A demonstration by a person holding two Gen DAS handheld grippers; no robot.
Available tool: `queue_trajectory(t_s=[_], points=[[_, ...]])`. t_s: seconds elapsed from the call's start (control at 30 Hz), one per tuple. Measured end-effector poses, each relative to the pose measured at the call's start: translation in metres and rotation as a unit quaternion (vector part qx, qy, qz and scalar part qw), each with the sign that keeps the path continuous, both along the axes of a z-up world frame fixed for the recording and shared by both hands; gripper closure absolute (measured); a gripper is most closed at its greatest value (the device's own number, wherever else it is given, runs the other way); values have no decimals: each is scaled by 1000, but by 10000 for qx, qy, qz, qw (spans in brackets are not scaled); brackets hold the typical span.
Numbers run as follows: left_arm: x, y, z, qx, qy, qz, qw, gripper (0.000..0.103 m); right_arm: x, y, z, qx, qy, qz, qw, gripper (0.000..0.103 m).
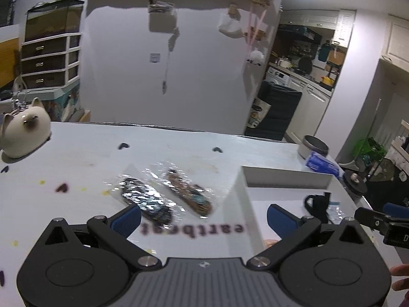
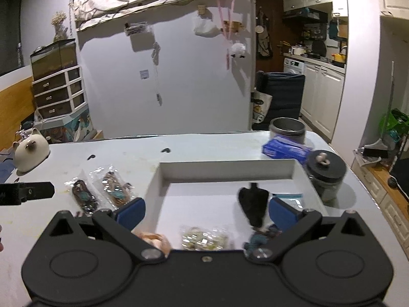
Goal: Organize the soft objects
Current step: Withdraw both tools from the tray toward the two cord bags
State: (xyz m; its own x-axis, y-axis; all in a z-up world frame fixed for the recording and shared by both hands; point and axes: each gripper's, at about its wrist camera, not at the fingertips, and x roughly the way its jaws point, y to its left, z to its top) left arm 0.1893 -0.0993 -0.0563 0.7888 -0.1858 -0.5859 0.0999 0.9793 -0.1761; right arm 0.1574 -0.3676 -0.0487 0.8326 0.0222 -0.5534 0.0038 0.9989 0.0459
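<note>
Inside the white tray we already have a black pouch and small packets, while two wrapped packets remain outside, both grippers wide open, empty.

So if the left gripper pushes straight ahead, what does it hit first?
Probably the two plastic-wrapped packets on the table just ahead of the open left gripper, near the tray's left wall; depth is unclear.

left wrist: low over table, facing wall | right wrist: same, sharing white tray
</note>
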Motion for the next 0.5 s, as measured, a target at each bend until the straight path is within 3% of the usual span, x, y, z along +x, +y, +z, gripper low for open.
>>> queue_trajectory(t_s=[0.5], points=[[45, 60, -17, 20, 220, 236, 9995, 0, 42, 78, -3, -124, -72, 225, 9996, 0]])
